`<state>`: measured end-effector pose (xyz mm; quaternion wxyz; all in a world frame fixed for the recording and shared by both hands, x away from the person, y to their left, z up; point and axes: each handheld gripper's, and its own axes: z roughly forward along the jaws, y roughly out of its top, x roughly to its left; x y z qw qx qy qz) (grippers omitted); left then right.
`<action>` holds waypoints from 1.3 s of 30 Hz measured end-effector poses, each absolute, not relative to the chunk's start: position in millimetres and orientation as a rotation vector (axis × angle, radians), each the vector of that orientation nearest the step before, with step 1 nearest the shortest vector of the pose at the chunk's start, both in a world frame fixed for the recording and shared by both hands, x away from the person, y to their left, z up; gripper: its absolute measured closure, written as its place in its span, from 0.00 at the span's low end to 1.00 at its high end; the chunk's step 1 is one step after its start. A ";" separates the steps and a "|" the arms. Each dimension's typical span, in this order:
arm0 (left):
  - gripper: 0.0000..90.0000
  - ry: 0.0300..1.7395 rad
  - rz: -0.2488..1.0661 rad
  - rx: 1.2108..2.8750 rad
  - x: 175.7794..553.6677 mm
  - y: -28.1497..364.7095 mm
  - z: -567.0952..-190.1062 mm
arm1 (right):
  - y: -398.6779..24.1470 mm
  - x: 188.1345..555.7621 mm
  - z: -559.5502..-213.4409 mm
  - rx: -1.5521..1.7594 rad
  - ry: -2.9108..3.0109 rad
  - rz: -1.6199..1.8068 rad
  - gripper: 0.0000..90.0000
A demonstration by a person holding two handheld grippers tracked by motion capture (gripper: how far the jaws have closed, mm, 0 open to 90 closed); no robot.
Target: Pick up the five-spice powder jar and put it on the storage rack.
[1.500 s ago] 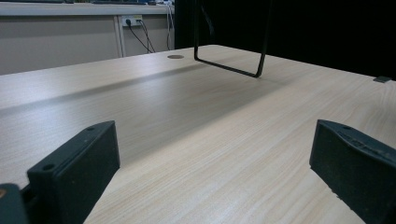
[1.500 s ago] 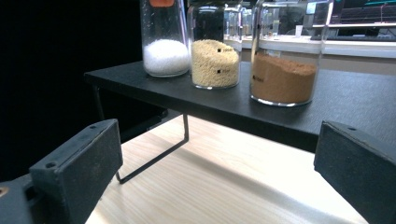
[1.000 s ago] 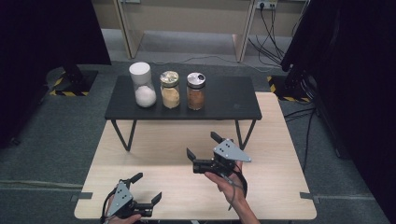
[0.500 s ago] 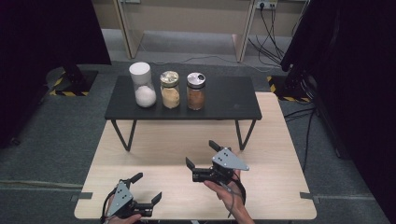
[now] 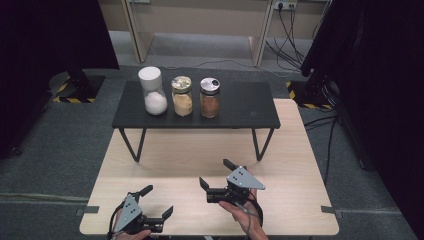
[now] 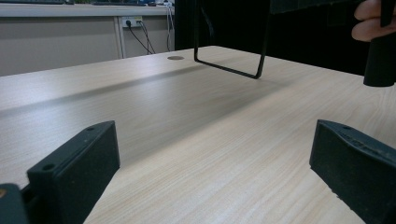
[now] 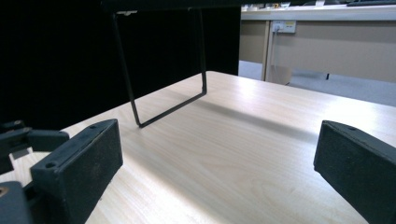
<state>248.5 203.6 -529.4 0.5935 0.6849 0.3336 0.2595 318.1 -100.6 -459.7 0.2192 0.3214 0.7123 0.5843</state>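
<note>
Near edge of the wooden surface: both grippers wait low, well apart from the jars.
Black shelf: a raised stand along the surface's far edge, carrying three jars in a row towards its left end.
Jars: white-lidded jar of white grains at the left, middle jar of pale powder, brown-filled jar at the right, each just beside the next.
Handling: likely glass, so rigid, smooth, breakable and fairly heavy when full; best taken around the body below the lid.
Right gripper: fingers spread wide, empty, nearest the brown-filled jar.
Left gripper: fingers spread wide, empty, at the near-left corner.
</note>
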 end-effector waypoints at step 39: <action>0.01 0.778 0.597 1.595 249.6 203.0 -530.1 | -100.1 291.7 -503.5 0.905 2.053 1.601 0.02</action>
